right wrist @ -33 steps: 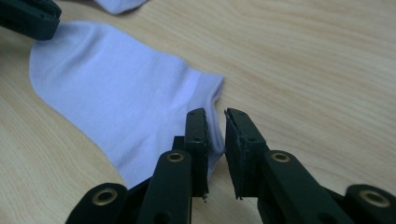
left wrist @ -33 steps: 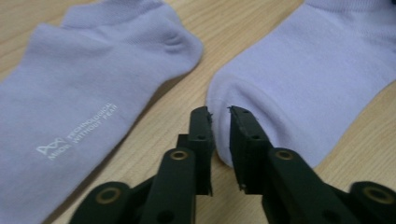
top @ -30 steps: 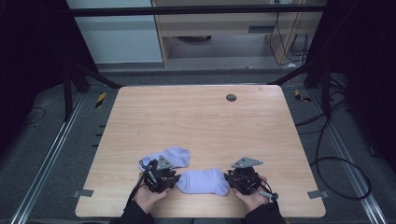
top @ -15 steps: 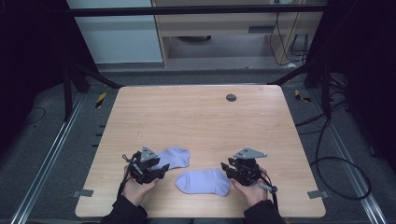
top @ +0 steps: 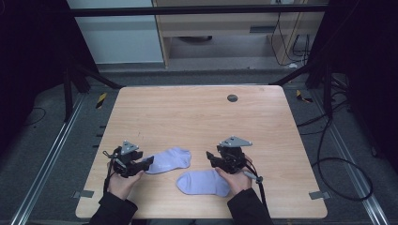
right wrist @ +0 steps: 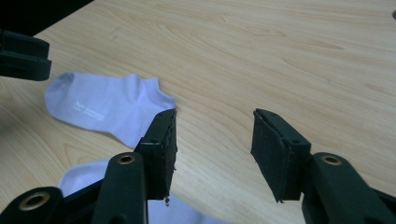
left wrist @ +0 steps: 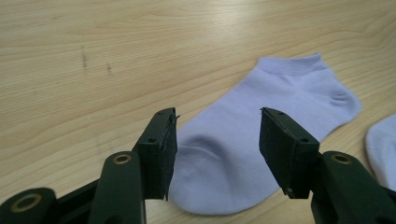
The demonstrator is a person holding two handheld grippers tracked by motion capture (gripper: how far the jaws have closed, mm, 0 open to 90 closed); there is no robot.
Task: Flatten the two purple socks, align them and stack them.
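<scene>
Two pale lilac ankle socks lie flat on the wooden table (top: pixel 197 117). One sock (top: pixel 170 160) (left wrist: pixel 261 135) (right wrist: pixel 107 103) lies left of centre; the other sock (top: pixel 202 183) (right wrist: pixel 81 179) lies nearer the front edge, and its edge (left wrist: pixel 384 149) also appears in the left gripper view. My left gripper (top: pixel 148 162) (left wrist: pixel 218 116) hovers at the toe end of the first sock; its jaws have just been opening and press on nothing. My right gripper (top: pixel 210 158) (right wrist: pixel 215 114) stands above the second sock over bare wood; its jaws have just been opening and hold nothing.
A small dark round hole (top: pixel 232 98) sits near the table's far edge. Tape tabs mark the front corners (top: pixel 317 195). Cables trail on the floor to the right (top: pixel 338 164). A metal frame surrounds the table. The left gripper's body (right wrist: pixel 23 56) shows at the right gripper view's upper left.
Both grippers have let go of the near sock's ends and opened. The left hand has moved left to the other sock; the right hand has moved up and away from the front edge.
</scene>
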